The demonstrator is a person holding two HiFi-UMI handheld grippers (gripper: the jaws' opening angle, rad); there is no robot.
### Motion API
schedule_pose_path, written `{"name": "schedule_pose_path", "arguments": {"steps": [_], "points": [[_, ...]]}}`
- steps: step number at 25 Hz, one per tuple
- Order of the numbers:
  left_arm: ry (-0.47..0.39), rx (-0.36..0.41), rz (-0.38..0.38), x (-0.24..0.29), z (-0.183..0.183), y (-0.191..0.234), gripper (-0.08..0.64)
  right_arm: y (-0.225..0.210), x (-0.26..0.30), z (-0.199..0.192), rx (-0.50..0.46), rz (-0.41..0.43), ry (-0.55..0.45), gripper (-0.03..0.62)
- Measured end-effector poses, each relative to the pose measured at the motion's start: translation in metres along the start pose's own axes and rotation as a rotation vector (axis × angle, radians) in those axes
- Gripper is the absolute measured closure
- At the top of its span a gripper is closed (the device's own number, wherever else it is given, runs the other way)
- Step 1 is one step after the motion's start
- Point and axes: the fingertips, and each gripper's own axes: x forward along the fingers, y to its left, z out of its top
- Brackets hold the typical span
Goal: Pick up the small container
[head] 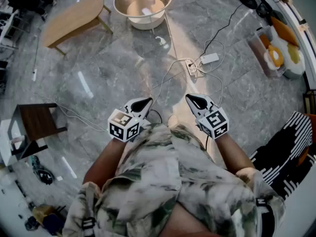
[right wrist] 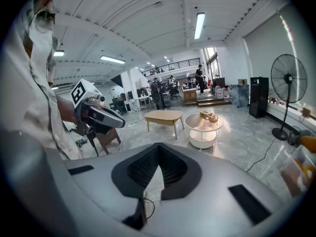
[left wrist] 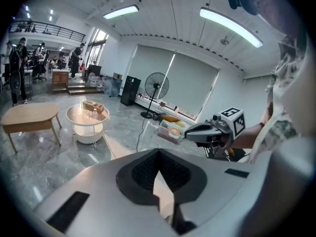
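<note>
A round white table [head: 143, 6] stands far ahead on the grey floor. It carries a wooden box [left wrist: 93, 105] and, next to the box, a small pale container [left wrist: 94, 113]. Both grippers hang close to the person's body, far from that table. My left gripper [head: 145, 102] is shut with nothing between its pads; its own view shows the jaws [left wrist: 158, 153] meeting at the tip. The right gripper [head: 190, 98] is shut and empty too, as its own view [right wrist: 158, 147] shows. Their tips point forward, a short way apart.
An oval wooden table [head: 74, 19] stands left of the round one. A dark stool [head: 37, 125] is at the left. A power strip with loose cables [head: 197, 63] lies on the floor ahead. A clear bin of toys [head: 276, 51] and a fan [right wrist: 286, 73] are at the right.
</note>
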Motion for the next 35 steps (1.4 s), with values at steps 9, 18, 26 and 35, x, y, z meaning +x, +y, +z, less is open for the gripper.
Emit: {"name": "schedule_pose_path", "arguments": {"steps": [9, 18, 26, 35], "points": [[-0.037, -0.008, -0.007, 0.025, 0.026, 0.021, 0.538, -0.026, 0.032, 0.008, -0.035, 0.018, 0.023, 0.572], [-0.047, -0.012, -0.065, 0.046, 0.076, 0.128, 0.538, -0.073, 0.129, 0.064, -0.013, -0.060, 0.014, 0.506], [-0.065, 0.017, -0.098, 0.040, 0.117, 0.221, 0.538, -0.095, 0.218, 0.120, -0.056, -0.107, 0.051, 0.492], [-0.058, 0.018, -0.092, 0.029, 0.152, 0.322, 0.538, -0.119, 0.315, 0.187, -0.077, -0.117, 0.077, 0.499]]}}
